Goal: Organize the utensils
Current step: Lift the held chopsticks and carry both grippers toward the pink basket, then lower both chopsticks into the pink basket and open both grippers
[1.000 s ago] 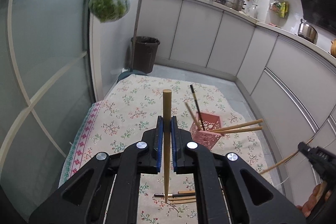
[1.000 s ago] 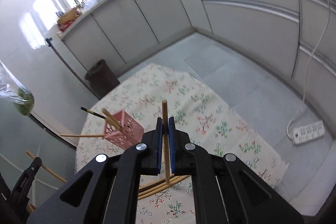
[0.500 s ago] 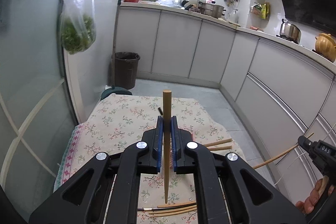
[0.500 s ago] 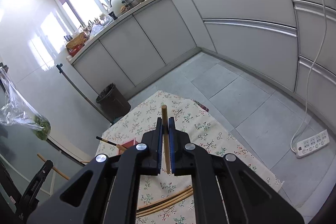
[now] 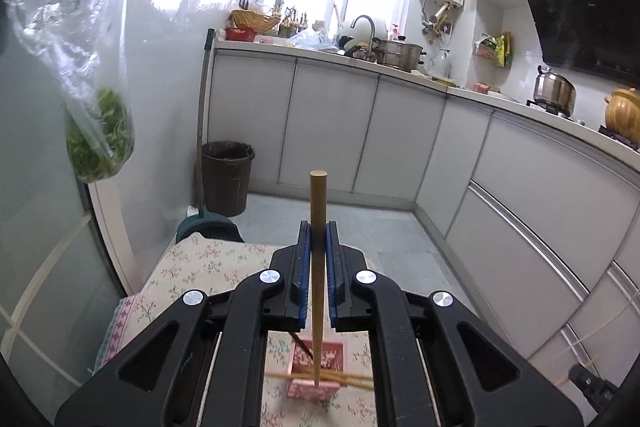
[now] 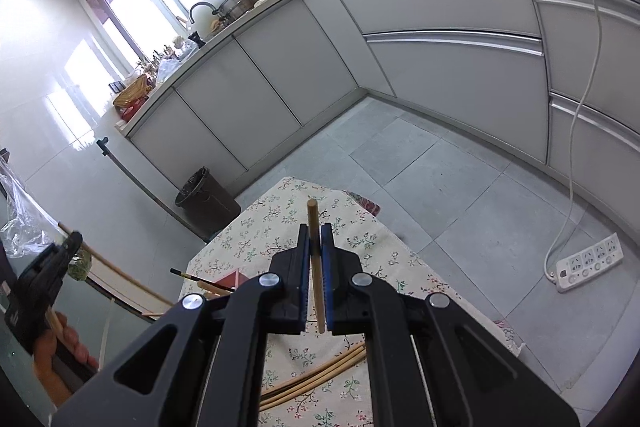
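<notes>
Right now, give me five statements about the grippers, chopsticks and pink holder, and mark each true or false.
1. The left gripper is shut on a wooden chopstick. True.
2. The right gripper is open and holds nothing. False: it clamps a chopstick too.
3. The pink holder already contains chopsticks. True.
4. The holder is blue. False: pink.
5. Loose chopsticks lie on the floral cloth. True.

both wrist views look past their fingers, sharing the floral table (image 5: 188, 267).
</notes>
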`<state>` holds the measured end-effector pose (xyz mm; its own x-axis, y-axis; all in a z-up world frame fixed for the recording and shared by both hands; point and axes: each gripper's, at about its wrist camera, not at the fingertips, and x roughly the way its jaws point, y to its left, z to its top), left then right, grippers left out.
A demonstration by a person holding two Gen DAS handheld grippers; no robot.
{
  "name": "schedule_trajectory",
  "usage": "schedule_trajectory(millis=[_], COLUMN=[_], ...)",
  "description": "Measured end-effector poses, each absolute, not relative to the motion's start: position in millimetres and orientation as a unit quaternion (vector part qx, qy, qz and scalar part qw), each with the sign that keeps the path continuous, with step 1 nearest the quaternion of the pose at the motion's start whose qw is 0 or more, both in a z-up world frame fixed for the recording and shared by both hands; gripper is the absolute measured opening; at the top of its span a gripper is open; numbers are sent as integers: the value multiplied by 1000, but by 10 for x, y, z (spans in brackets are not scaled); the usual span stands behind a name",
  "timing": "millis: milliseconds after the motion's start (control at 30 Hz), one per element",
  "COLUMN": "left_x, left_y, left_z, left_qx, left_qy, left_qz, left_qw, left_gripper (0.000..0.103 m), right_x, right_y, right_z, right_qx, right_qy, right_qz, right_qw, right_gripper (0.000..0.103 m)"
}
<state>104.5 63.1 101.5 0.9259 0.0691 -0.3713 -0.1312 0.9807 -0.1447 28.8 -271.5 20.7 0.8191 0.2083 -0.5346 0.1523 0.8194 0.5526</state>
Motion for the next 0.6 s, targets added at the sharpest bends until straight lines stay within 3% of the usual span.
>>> schedule_trajectory(millis=[233, 400, 600], left_x=[1445, 1348, 1037], left_y=[550, 661, 877], left_z=[512, 251, 275], left_qx=[-79, -82, -112], left_qy=[207, 220, 221], left_qz=[68, 81, 97], left_qw=[973, 969, 964], left_gripper=[9, 41, 45], right_x=[342, 331, 299], right_y=[-2729, -2709, -2654], right_z=[178, 213, 250], right_qx=[300, 296, 288], right_qy=[308, 301, 294], right_qz=[22, 23, 22], right_qw=[902, 906, 911], right_gripper=[6, 6, 6])
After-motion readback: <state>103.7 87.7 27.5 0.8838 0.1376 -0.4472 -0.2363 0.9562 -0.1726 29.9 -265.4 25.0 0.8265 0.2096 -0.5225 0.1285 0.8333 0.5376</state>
